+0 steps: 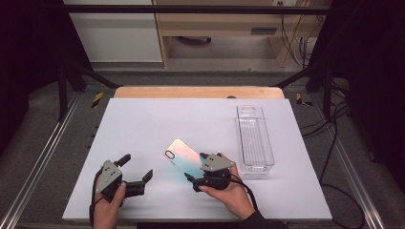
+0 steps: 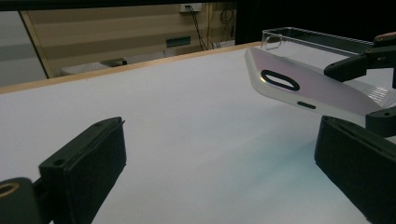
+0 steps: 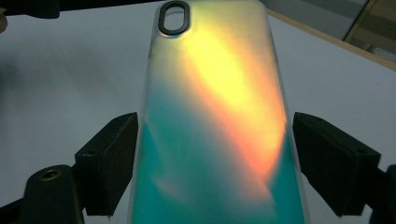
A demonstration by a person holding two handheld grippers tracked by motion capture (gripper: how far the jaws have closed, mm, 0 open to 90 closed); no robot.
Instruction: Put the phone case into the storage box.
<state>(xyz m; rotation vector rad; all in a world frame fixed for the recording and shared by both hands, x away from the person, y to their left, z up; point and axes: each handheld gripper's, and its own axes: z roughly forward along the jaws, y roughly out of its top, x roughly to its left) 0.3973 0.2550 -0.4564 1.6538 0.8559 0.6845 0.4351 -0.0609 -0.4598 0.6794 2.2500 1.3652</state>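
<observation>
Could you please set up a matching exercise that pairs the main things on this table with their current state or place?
1. iridescent phone case
2. clear plastic bin
3. left gripper
4. right gripper

a. open, holding nothing
b. standing empty at the table's right
c. shut on the case's sides
d. lifted off the white table, tilted

Pairs: 1-d, 2-b, 3-a, 4-c

My right gripper (image 1: 197,172) clamps the iridescent pink-teal phone case (image 1: 182,156), lifted over the white table (image 1: 143,129). My left gripper (image 1: 136,167) sits open, well apart. Clear plastic rectangular bin (image 1: 254,139) just right.

Overhead plus two low jaw-level views.
</observation>
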